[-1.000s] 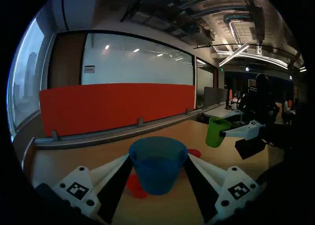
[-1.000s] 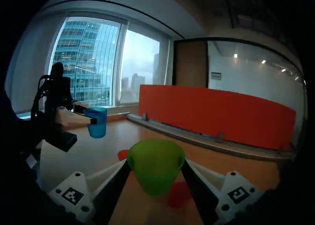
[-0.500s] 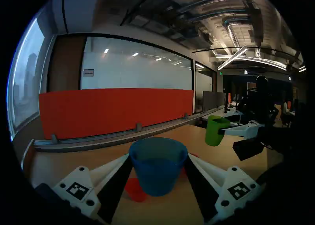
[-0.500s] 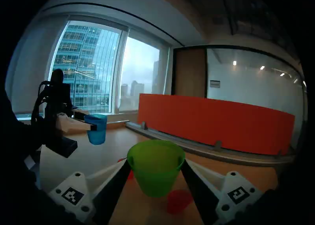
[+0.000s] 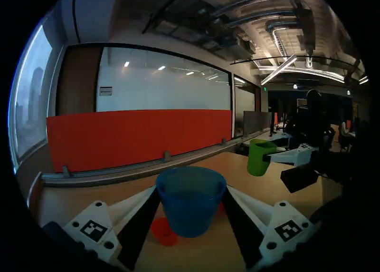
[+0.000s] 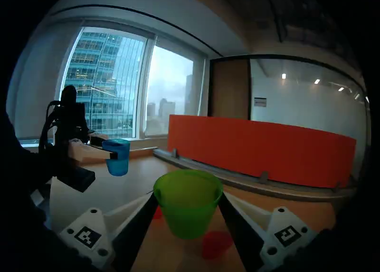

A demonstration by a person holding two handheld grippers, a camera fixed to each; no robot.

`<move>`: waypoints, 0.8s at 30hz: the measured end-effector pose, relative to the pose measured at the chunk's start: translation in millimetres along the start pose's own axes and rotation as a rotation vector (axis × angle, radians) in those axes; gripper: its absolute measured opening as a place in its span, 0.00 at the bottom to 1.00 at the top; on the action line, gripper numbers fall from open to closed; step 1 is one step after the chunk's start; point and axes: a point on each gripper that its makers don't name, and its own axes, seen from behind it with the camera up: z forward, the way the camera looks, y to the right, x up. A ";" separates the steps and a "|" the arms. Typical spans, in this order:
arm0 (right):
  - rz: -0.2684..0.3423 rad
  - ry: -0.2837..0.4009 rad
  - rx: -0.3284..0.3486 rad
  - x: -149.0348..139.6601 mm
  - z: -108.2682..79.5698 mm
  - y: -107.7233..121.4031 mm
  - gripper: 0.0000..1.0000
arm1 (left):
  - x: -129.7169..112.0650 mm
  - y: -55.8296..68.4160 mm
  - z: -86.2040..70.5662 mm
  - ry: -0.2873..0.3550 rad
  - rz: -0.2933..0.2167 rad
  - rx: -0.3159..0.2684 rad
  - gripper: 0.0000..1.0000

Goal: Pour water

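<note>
left gripper [image 5: 191, 194] clamped on blue cup [image 5: 191, 203], water inside; right gripper [image 6: 188, 199] clamped on green cup [image 6: 188, 210]; both upright over desk [image 5: 66, 198], well apart, short of far edge

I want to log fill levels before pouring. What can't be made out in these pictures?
Right gripper view: the green cup hides its own bottom behind its wall, so its contents are unclear.
Left gripper view: the blue cup covers part of the red disc.
Left gripper view: the far green cup is too small to see inside.
</note>
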 end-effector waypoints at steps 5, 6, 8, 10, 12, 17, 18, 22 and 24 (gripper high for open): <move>0.017 -0.002 0.029 2.6 1.2 -6.5 0.91 | 1.8 2.0 0.7 0.000 0.016 -0.004 0.86; 0.020 -0.004 0.038 3.0 1.6 -8.8 0.91 | 2.6 2.2 0.9 0.001 0.020 -0.003 0.86; 0.022 -0.008 0.053 3.2 2.3 -13.1 0.91 | 4.7 2.1 1.5 0.001 0.028 0.000 0.86; 0.019 -0.013 0.065 2.8 3.1 -17.6 0.91 | 6.8 2.5 1.8 0.001 0.040 0.001 0.86; 0.014 -0.017 0.077 2.1 4.0 -22.1 0.91 | 8.9 3.1 1.9 0.002 0.054 0.002 0.86; 0.011 -0.021 0.104 3.0 6.8 -33.1 0.91 | 17.4 3.1 1.4 0.004 0.097 0.008 0.86; 0.012 -0.021 0.110 3.3 7.3 -35.3 0.91 | 20.1 2.8 1.1 0.006 0.106 0.011 0.86; 0.012 -0.020 0.128 3.0 9.1 -42.5 0.91 | 31.8 1.6 0.1 0.019 0.137 0.019 0.86; 0.012 -0.021 0.136 2.3 10.2 -46.1 0.91 | 37.7 1.6 -0.2 0.024 0.154 0.022 0.86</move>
